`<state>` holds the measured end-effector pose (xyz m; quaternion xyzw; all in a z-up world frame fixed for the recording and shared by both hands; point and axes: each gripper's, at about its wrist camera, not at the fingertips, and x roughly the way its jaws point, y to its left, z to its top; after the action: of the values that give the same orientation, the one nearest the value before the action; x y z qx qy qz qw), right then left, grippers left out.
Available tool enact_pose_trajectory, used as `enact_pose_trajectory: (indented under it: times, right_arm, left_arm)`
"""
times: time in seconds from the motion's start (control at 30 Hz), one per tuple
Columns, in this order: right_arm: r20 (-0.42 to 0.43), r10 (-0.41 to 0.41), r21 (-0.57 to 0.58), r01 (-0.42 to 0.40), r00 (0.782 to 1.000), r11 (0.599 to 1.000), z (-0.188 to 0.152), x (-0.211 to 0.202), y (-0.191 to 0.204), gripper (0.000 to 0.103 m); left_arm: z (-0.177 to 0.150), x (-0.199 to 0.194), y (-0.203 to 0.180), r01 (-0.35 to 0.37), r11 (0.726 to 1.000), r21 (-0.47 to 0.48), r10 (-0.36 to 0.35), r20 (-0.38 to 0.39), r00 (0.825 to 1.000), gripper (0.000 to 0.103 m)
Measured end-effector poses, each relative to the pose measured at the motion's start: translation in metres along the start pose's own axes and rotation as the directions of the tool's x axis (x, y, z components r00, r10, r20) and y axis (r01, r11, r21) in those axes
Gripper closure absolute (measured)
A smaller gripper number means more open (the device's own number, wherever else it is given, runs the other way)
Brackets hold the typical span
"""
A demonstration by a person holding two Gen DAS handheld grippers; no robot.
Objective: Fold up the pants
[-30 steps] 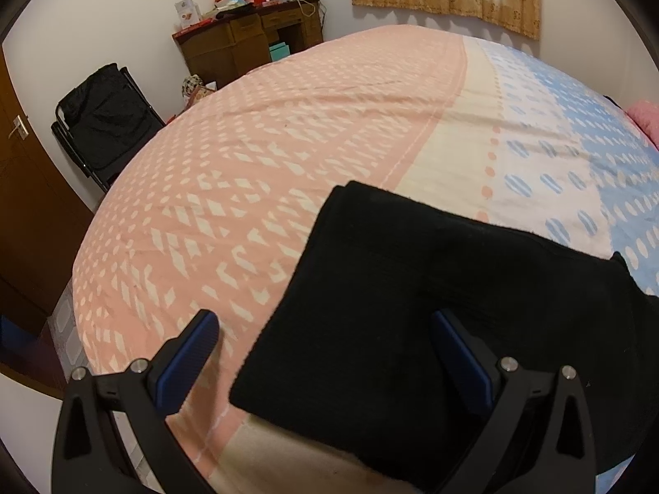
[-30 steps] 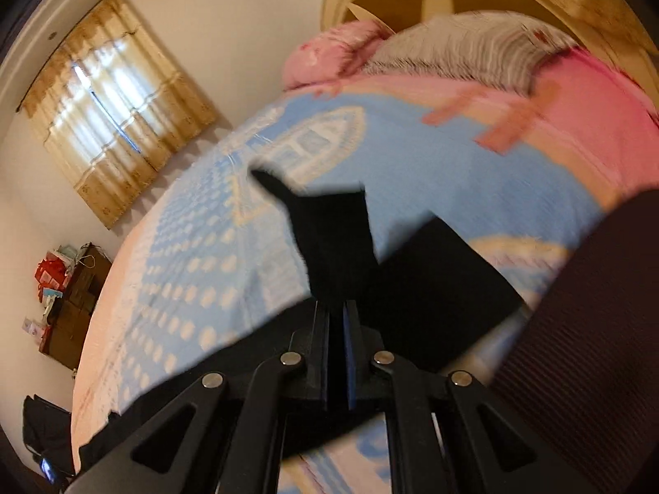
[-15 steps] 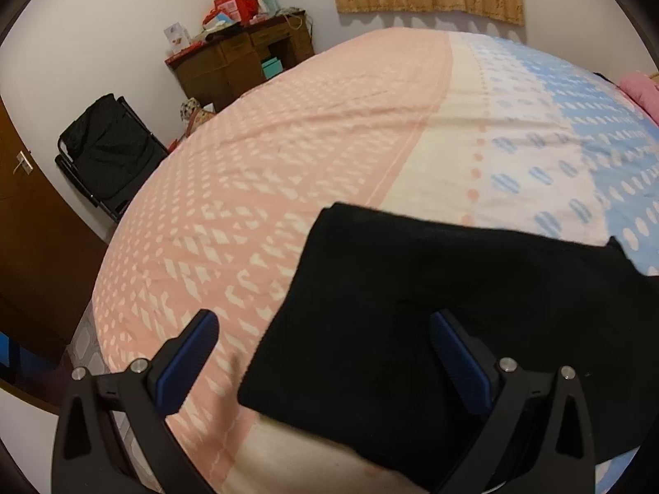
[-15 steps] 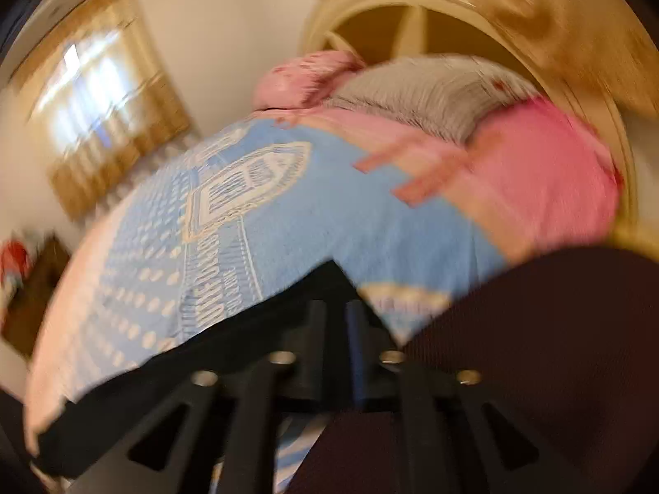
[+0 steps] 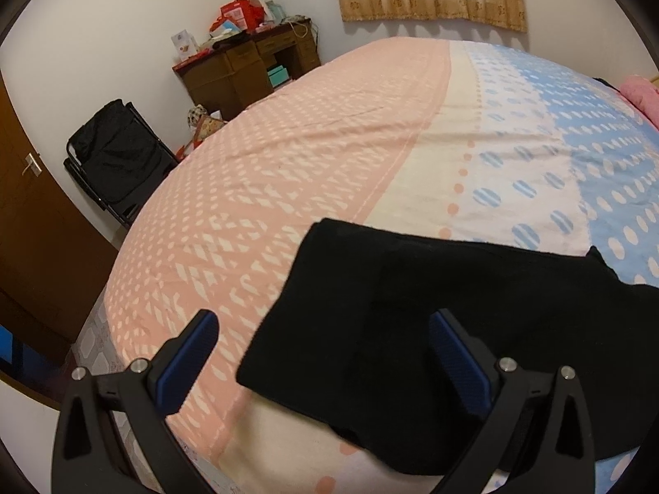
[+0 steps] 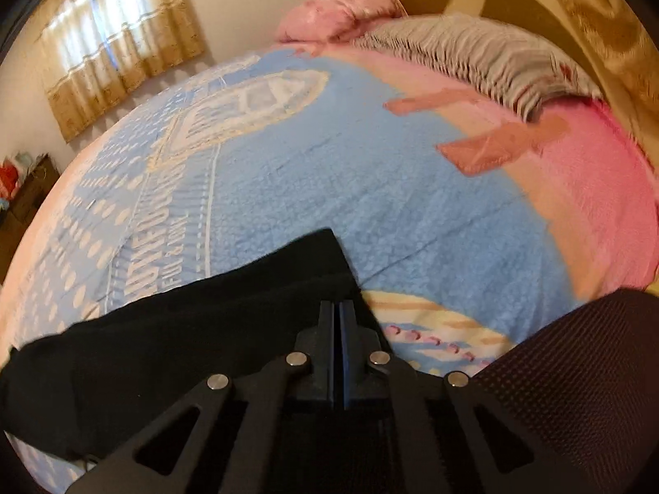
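We see the black pants lying folded near the bed's front edge, on its pink-and-cream blanket. The left claw hangs above them, released, its blue pads spread wide: one over bare blanket, one over the cloth. Only this view shows the cluttered wooden desk, a black folding chair and a brown door; wide open blanket stretches beyond the pants. The right wrist view alone shows the headboard, pink pillow and striped pillow. There the right claw has just snapped closed, pads pressed together at the pants' near corner; whether any cloth is pinched we cannot tell.
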<state>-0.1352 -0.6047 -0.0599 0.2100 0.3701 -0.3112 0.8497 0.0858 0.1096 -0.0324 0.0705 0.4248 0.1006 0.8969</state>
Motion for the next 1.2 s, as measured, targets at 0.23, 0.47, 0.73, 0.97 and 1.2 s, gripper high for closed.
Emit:
enact_pose_trajectory:
  times: [0.23,0.47,0.73,0.97,1.2]
  right_arm:
    - [0.161,0.066,-0.028,-0.063,0.985,0.998,0.016,-0.038,0.007,0.101]
    - [0.155,0.019,-0.014,-0.017,0.988,1.000,0.029,-0.011,0.002,0.101]
    - [0.124,-0.051,0.215,0.023,0.991,0.976,0.018,-0.009,-0.034,0.099]
    - [0.178,0.128,0.044,-0.138,0.976,0.989,-0.020,-0.064,0.027,0.099]
    - [0.030,0.399,-0.173,-0.388,0.916,0.905,-0.038,-0.066,0.152,0.099]
  left_arm:
    - [0.004,-0.011,-0.020,0.003,1.000,0.022,-0.003,0.021,1.000,0.000]
    - [0.003,-0.021,-0.020,-0.003,1.000,0.013,0.003,0.045,0.999,0.000]
    - [0.004,-0.021,-0.016,-0.032,0.999,0.000,0.032,0.057,0.998,0.000]
    - [-0.003,-0.024,-0.048,0.053,0.994,0.092,-0.061,0.089,0.994,0.000]
    - [-0.011,-0.029,-0.094,0.138,0.970,0.199,-0.153,0.060,0.987,0.000]
